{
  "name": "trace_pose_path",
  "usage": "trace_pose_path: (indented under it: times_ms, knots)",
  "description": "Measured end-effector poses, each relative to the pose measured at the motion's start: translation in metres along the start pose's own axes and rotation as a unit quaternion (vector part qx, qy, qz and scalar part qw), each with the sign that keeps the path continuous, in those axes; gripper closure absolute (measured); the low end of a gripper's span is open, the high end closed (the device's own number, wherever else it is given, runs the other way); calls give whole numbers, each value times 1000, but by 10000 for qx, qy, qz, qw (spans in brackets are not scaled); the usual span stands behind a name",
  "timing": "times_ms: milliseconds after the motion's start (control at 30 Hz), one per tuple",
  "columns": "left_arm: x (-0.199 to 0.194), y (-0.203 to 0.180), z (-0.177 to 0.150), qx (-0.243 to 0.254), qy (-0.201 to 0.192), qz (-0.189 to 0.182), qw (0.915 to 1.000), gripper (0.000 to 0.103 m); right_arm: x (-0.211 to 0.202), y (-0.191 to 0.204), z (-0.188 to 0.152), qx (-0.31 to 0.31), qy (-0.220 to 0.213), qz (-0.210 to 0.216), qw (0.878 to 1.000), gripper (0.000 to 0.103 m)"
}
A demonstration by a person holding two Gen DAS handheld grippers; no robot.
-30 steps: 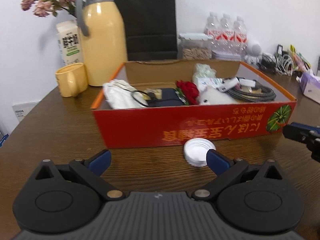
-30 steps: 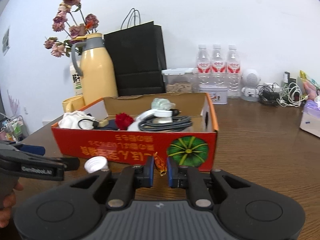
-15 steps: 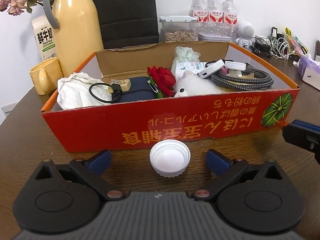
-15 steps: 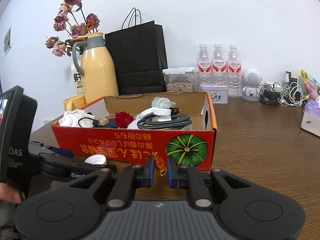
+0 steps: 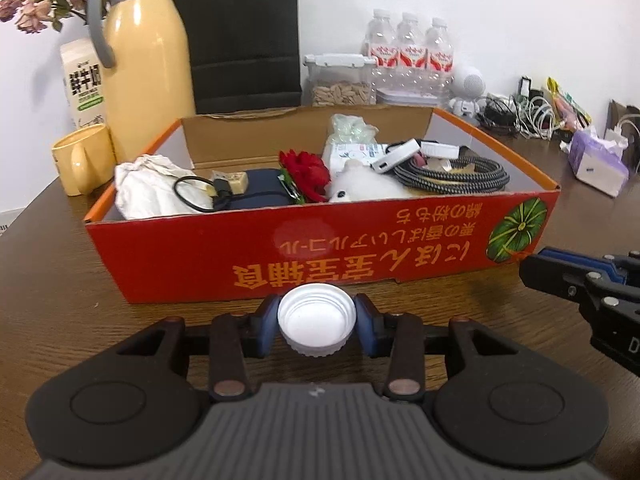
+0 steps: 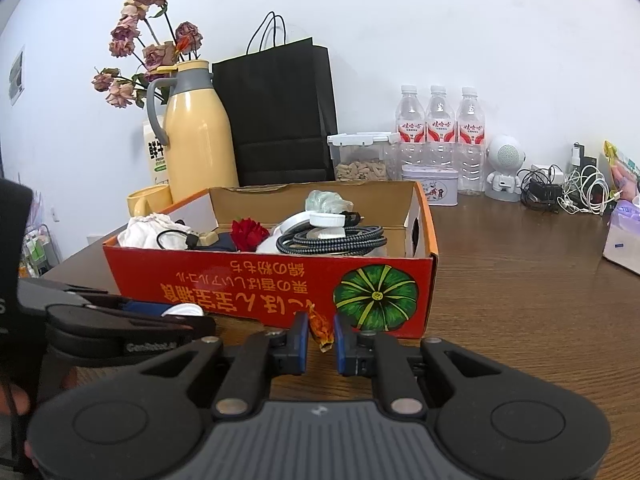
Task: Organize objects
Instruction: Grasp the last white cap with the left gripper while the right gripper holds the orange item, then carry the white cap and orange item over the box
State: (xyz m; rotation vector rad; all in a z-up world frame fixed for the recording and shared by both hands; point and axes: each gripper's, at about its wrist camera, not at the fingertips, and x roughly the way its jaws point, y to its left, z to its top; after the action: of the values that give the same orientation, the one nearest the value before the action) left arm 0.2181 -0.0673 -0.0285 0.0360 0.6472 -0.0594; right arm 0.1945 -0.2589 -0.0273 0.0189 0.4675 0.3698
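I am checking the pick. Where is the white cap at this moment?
In the left wrist view the white cap sits on the wooden table, pinched between the jaws of the left gripper, which have just been closing, right before the red box.

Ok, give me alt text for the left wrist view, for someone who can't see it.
The left gripper, jaws just closed, pinches an upturned white cap on the wooden table, in front of a red cardboard box filled with cables and oddments. The right gripper's tip shows at right.
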Motion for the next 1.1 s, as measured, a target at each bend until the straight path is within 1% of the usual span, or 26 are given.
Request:
trace_pose_path:
  times_ms: [233,367,467,700,833,1100]
  knots:
    - [-21,8,-2,-110,-243,-8,9996,62,-2,2,0,-66,-64,-28,10000,91]
    - [-35,12,1,-129,-412,-82,9990,62,-7,10,2,-246,-186,-68,9995,91]
    - [-43,14,7,-118,-554,-108,9983,62,-14,16,8,-350,-310,-21,9989,91]
    - [-61,18,32,-82,-1049,-82,9944,62,-17,28,31,-539,-598,47,9967,91]
    - [-62,22,48,-144,-1248,-40,9921,62,-11,33,48,-616,-734,73,9954,91]
    - [-46,30,74,-359,-1400,43,9895,62,20,38,79,-655,-878,29,9940,91]
